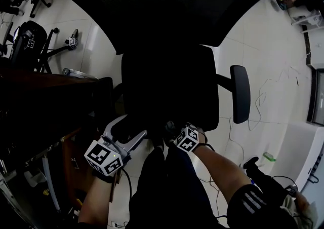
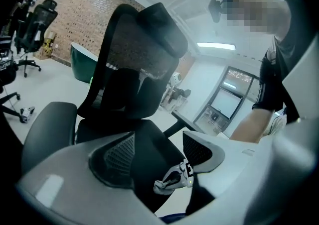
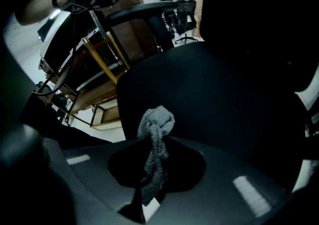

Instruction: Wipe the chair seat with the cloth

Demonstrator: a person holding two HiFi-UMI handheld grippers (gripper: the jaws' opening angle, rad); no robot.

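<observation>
Your right gripper is pinching the cloth, a small grey knitted rag. Its twisted tail is caught between the jaws and a loose bunch pokes out past the tips, right at the front edge of the chair seat. Whether that bunch is touching the seat I can't quite tell, as the view is so dark. Your left gripper is spread wide and holds nothing, hovering just beside the right one at the same front edge. Expect the cloth to be light, soft and floppy: it will likely fold over and drag rather than push, so a hold nearer the bunch would probably give you a firmer pad. The seat looks black, broad and slightly padded, with an armrest on one side and the tall backrest behind. Around it are pale floor tiles, loose cables and a wooden desk close on your left.
</observation>
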